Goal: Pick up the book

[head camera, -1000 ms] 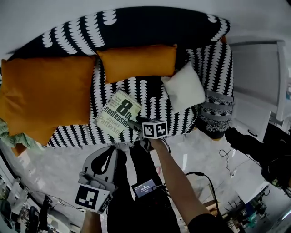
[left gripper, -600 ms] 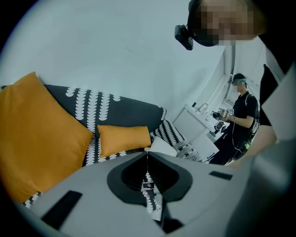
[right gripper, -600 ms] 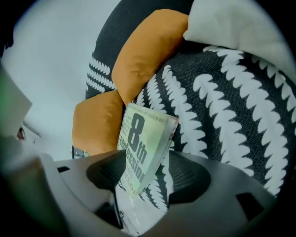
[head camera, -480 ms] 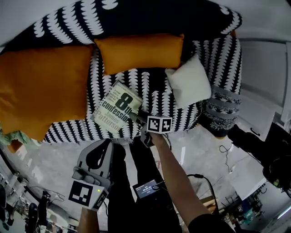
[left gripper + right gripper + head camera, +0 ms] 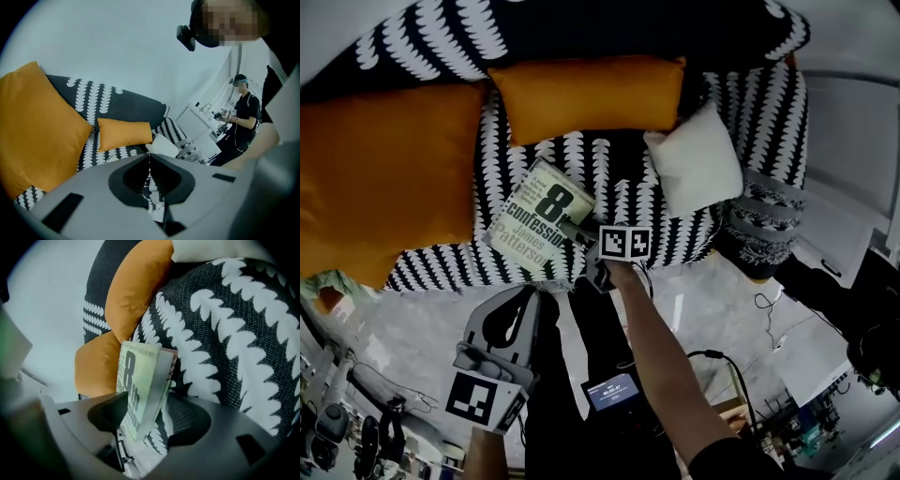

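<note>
1. Book [image 5: 539,220], one only, is lying left of centre in the head view, at the front edge of the one black-and-white patterned sofa [image 5: 609,183]
2. Its pale green cover is showing "8th confession" in dark print and "James Patterson" beneath
3. Two orange cushions are leaning on the sofa, a big one [image 5: 384,178] at the left edge and a smaller one [image 5: 586,94] at upper centre; one white cushion [image 5: 694,169] is sitting right of centre
4. Two grippers are showing: the right gripper [image 5: 577,234] is standing spread wide with the book's lower right corner between its jaws, unclamped; the left gripper [image 5: 523,295], at lower left, is hanging clenched and empty
</note>
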Demonstrator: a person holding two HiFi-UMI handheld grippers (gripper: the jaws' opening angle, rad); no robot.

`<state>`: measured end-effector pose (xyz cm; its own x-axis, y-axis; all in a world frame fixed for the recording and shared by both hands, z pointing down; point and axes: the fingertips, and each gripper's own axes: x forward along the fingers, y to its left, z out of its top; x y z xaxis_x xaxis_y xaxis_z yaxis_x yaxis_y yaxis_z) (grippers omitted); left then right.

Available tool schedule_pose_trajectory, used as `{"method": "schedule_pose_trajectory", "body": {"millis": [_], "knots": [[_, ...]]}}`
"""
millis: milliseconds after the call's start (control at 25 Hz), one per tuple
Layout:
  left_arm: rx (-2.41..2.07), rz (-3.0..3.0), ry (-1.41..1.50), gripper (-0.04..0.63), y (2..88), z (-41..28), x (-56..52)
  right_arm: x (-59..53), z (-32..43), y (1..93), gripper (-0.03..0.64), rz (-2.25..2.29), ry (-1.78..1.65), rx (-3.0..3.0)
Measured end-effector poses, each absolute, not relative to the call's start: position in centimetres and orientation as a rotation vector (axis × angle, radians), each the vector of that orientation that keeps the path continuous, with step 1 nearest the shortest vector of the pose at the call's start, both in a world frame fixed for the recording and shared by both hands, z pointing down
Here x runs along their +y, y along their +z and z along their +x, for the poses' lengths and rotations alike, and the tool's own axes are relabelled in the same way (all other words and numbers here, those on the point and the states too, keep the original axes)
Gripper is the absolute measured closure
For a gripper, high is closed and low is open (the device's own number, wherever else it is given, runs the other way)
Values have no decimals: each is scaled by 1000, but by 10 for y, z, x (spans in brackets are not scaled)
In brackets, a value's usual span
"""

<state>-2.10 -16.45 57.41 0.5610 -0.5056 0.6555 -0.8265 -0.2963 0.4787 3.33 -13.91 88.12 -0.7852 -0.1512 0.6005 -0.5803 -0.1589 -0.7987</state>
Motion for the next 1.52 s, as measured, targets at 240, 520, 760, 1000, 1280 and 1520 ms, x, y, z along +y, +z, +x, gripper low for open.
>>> {"method": "schedule_pose_trajectory", "body": {"millis": [240,520,760,1000,1280,1520], "knots": [[-1057,1952,497,580,577,-19,-159,-144,31,884,377,801,2094,-1789],[-1071,1961,481,580,577,-18,-155,-144,32,880,407,760,2129,-1781],[-1062,1947,480,580,572,-19,-144,-139,25,865,423,784,2128,-1820],[-1077,1977,439,581,560,-14,-146,-139,29,845,433,816,2165,-1851],[-1065,1939,458,581,565,-12,-138,-139,36,834,437,863,2208,-1880],[-1060,1941,452,580,563,-10,-134,-136,39,826,439,905,2225,-1886]]}}
